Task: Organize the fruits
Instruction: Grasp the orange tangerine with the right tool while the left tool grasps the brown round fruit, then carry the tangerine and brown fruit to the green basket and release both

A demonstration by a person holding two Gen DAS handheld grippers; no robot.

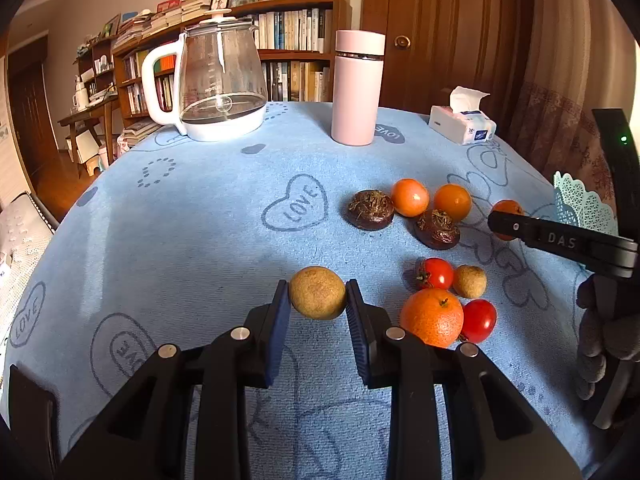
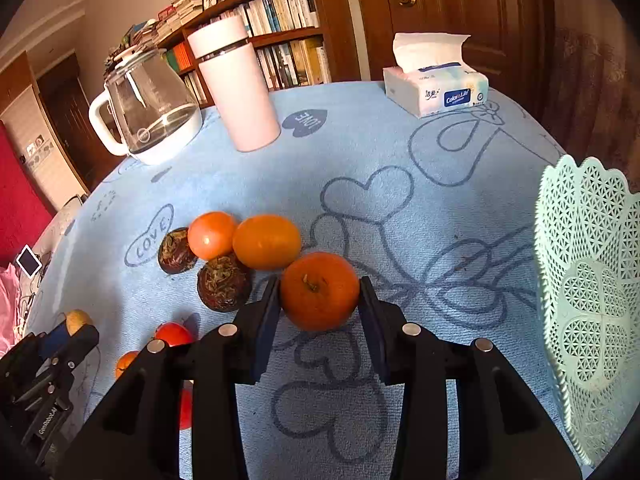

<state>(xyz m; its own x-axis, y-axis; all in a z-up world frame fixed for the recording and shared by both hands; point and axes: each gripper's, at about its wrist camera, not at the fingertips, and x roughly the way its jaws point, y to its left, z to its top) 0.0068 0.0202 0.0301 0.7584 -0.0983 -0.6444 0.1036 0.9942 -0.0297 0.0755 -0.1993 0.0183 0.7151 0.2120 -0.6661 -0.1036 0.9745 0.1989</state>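
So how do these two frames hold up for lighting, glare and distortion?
Left wrist view: strong fisheye bend, dark corners, a soft lit patch on the blue cloth; the brown fruit in the left tongs is sharp. Right wrist view: same warping, glare on the kettle; the orange in the right tongs is crisp.

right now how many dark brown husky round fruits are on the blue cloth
2. One dark brown husky fruit lies left of the orange fruits; the other sits just in front of them, nearer the camera. More may be hidden behind the grippers.
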